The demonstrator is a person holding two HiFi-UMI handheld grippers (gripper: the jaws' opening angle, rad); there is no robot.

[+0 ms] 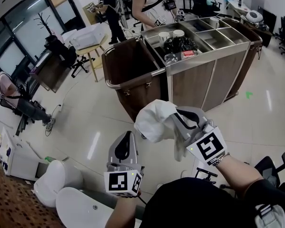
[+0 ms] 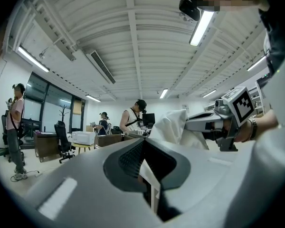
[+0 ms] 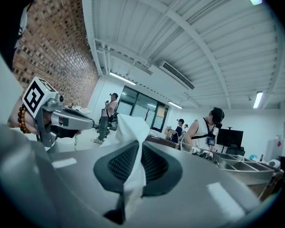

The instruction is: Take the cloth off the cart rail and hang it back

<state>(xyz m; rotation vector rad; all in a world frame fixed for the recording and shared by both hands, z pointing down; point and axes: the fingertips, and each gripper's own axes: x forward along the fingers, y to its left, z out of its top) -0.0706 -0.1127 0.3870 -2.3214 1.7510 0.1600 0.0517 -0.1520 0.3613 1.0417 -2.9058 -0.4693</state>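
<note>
A crumpled white cloth [image 1: 154, 118] hangs in the air in front of me, and my right gripper [image 1: 178, 122] is shut on it. In the right gripper view the cloth [image 3: 130, 127] runs up between the right gripper's [image 3: 137, 148] dark pads. The cart [image 1: 199, 80] stands ahead, and its steel rail [image 1: 133, 81] curves round the wooden end, bare. My left gripper [image 1: 128, 139] sits lower left of the cloth, apart from it, jaws together. In the left gripper view a thin white sliver shows between the left gripper's [image 2: 145, 148] pads; the cloth [image 2: 173, 127] is to the right.
The cart top holds steel trays with cups and dark packets [image 1: 180, 44]. Two people [image 1: 149, 4] stand behind the cart, and another person [image 1: 9, 94] is at the left. White bins [image 1: 57, 179] sit at lower left and an office chair [image 1: 270, 165] at lower right.
</note>
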